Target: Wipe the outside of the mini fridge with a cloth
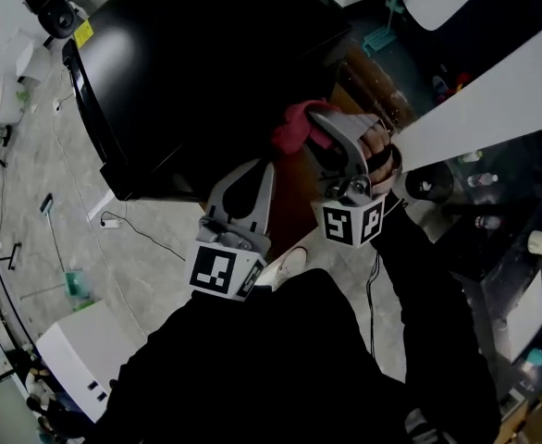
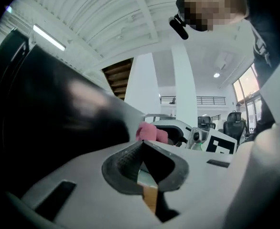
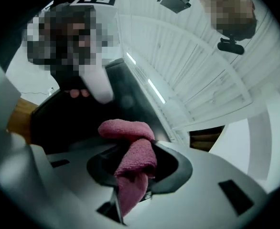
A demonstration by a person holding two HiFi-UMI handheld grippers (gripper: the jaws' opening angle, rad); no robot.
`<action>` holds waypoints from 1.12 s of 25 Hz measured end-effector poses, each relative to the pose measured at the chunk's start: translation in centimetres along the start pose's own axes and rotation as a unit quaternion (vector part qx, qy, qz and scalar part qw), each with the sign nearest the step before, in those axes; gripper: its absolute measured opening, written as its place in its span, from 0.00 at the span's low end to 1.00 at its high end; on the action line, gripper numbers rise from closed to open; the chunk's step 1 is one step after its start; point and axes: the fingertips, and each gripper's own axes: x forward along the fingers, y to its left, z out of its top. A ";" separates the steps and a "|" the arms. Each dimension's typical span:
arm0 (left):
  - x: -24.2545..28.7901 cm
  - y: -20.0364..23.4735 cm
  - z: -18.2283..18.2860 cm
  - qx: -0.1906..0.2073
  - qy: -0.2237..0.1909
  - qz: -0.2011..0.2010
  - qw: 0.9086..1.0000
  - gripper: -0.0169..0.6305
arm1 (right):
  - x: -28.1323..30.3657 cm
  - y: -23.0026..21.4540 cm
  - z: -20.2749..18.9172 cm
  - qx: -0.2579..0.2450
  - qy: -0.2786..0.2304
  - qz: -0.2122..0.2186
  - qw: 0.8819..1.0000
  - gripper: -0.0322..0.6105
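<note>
Right claw (image 3: 136, 147) is closed on a pink cloth (image 1: 294, 129), with the fabric bunched between the jaws and a tail hanging below them. The cloth is pressed against the right edge of the black mini fridge (image 1: 197, 72), near its top. Left claw (image 2: 141, 143) is closed, tips meeting, with nothing between them. It is held just beside the fridge's near edge, close to the right claw.

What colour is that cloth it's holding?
Pink cloth, clearest in the right gripper view.
</note>
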 end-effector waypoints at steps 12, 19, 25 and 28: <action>0.9 -0.3 1.0 0.045 -0.016 0.014 0.999 0.04 | 2.4 -2.4 0.1 -0.018 -0.041 -0.031 0.999 0.24; 1.9 0.9 -5.8 -0.017 0.055 0.002 0.998 0.04 | 2.2 4.4 -3.9 -0.001 -0.010 0.016 1.000 0.23; 3.4 2.1 -13.1 -0.055 0.119 -0.007 0.991 0.04 | 1.5 11.8 -8.1 0.012 0.026 0.071 0.997 0.24; 3.9 2.1 -16.9 -0.076 0.152 -0.012 0.985 0.04 | 0.8 16.1 -10.5 0.029 0.039 0.110 0.993 0.25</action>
